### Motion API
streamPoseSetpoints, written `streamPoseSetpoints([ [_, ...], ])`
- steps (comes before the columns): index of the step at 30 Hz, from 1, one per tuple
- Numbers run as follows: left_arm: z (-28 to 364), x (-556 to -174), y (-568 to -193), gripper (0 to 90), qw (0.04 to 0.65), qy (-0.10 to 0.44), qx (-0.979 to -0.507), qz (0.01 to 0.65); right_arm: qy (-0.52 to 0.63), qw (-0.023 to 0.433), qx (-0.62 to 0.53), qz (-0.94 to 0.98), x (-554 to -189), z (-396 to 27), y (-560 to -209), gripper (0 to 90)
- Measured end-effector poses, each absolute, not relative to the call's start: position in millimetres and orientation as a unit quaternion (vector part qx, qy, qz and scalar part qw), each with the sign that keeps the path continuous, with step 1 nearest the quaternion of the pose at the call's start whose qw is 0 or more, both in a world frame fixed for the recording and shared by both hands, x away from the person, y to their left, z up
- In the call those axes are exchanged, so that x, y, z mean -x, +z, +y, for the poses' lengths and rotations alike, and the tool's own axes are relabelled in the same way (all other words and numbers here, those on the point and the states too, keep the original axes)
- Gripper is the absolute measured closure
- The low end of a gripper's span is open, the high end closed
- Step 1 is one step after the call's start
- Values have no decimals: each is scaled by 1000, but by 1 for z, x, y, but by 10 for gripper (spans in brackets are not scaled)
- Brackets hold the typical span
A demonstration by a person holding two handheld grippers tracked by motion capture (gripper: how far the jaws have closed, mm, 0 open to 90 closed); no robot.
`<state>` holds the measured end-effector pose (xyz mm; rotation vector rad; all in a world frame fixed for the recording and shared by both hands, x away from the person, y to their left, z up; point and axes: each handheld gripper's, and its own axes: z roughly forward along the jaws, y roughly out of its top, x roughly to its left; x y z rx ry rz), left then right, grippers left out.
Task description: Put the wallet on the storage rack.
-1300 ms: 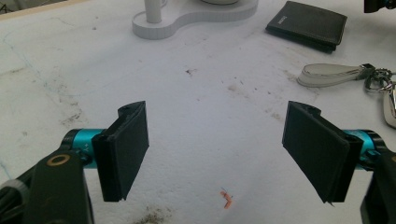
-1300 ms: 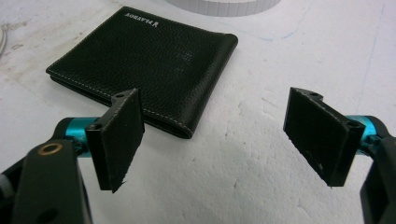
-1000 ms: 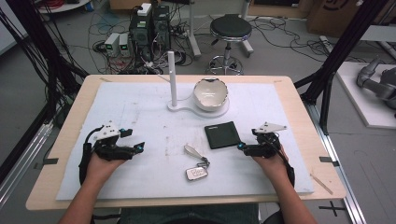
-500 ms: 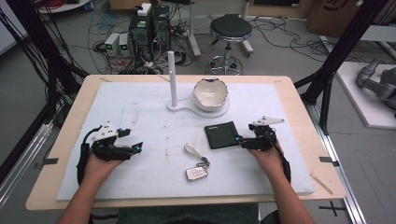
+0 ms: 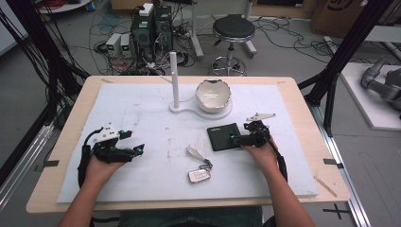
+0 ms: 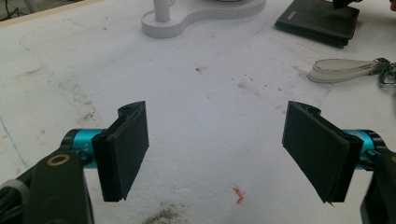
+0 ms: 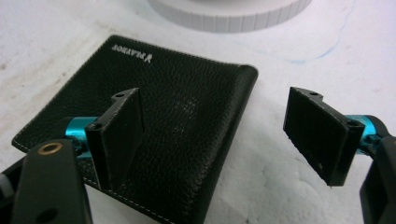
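Wallet (image 7: 154, 126) flat beneath right hand-held gripper (image 7: 212, 140), jaws spread wide astride its edge

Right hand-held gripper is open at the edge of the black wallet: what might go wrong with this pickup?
1. The wallet lies flat on the table; one jaw of the right hand-held gripper is over it and the other beside its folded edge, so closing might only push it sideways.
2. A pushed wallet could slide toward the white stand holding the bowl.
3. Gripping only the top flap may let it fall open when lifted.
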<state>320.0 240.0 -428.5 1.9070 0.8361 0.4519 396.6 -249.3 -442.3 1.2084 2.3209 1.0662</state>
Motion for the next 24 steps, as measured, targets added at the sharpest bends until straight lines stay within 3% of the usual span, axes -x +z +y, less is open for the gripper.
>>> streamPoseSetpoints([
  [3,240,-320,-429,228,484,185,-783,344,364,137,-425,817,-398,-249,-447,232],
  [6,240,-320,-429,228,483,184,-784,343,381,93,-434,811,-400,-253,-449,366],
  [11,239,-320,-429,228,482,183,-786,341,386,77,-441,806,-398,-255,-448,479],
  [16,239,-320,-429,228,480,184,-787,342,398,83,-442,800,-396,-261,-448,700],
  [24,239,-320,-429,230,480,188,-786,342,395,123,-419,809,-390,-258,-439,806],
])
